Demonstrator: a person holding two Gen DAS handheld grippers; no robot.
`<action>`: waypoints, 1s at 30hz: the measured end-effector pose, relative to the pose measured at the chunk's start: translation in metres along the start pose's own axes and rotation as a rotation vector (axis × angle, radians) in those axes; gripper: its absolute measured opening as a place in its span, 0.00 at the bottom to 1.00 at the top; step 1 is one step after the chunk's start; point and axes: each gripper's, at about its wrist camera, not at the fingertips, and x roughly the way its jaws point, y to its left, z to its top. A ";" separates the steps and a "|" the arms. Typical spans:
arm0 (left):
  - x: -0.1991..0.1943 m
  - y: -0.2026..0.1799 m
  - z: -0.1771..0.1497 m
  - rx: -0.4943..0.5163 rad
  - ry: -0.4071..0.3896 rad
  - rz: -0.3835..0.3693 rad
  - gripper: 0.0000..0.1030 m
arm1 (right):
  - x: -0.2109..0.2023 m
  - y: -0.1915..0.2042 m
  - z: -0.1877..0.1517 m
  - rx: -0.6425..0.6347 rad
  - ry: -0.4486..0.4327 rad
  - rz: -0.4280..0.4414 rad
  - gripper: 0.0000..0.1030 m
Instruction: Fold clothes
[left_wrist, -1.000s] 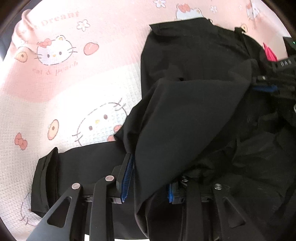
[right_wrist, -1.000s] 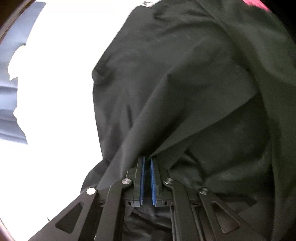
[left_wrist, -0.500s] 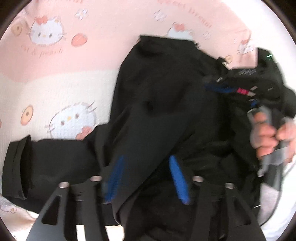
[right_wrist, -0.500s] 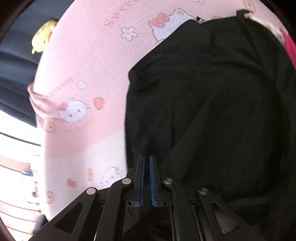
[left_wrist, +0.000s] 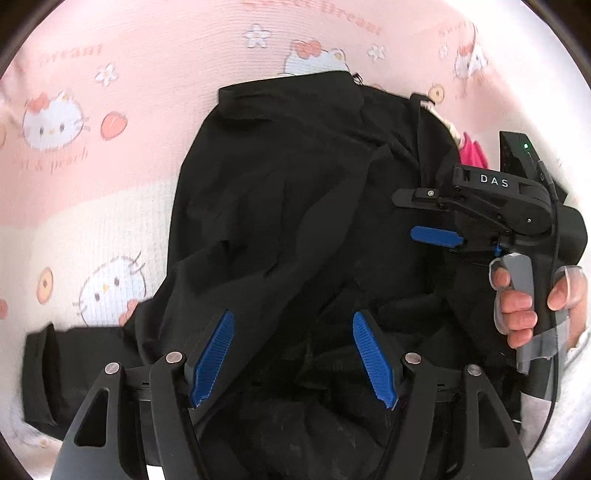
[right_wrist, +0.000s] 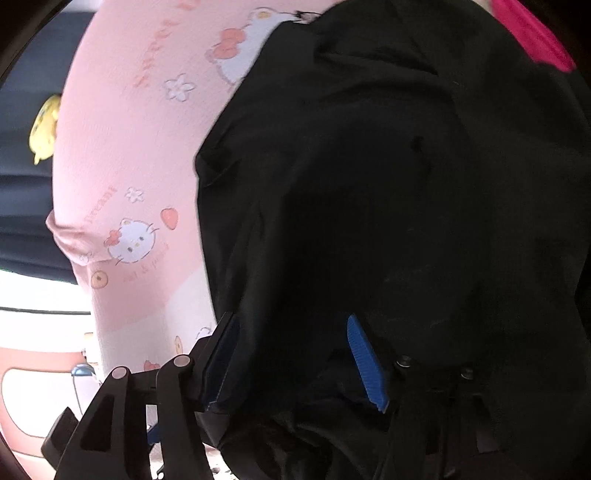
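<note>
Both sets of jaws have let go since a second ago: back then each was pinching a fold of the black garment (left_wrist: 295, 206), and now the blue pads stand wide apart on both tools with nothing between them. The left gripper (left_wrist: 291, 354) hovers low over the near part of the cloth, and the right gripper (right_wrist: 295, 354) does the same from its side, with its body and the person's hand (left_wrist: 517, 306) showing at the right of the left wrist view.

That black garment lies heaped on the pink cartoon-cat blanket (left_wrist: 110, 184), a bed cover by the look of it. One flap is laid diagonally across the body, and a sleeve or leg with a cuff (left_wrist: 40, 369) sticks out flat to the left. Something pink (left_wrist: 472, 155) peeks out at the far right edge, can't tell what it is.

My read: one fold has just been dropped in place, so this is the gap between folds. It's still lumpy, not a tidy rectangle. Next up probably needs a fresh pinch on a loose edge, likely that stray cuffed end, carried over the pile without dragging the laid flap.
</note>
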 end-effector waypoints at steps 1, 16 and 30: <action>0.005 -0.005 0.001 0.016 0.003 0.011 0.63 | 0.001 -0.006 0.002 0.011 0.005 -0.002 0.60; 0.111 -0.024 0.068 0.111 0.188 0.014 0.63 | 0.052 -0.045 0.031 0.111 0.087 0.031 0.61; 0.123 0.010 0.080 0.022 0.105 -0.061 0.10 | 0.074 -0.042 0.016 0.146 0.076 -0.014 0.62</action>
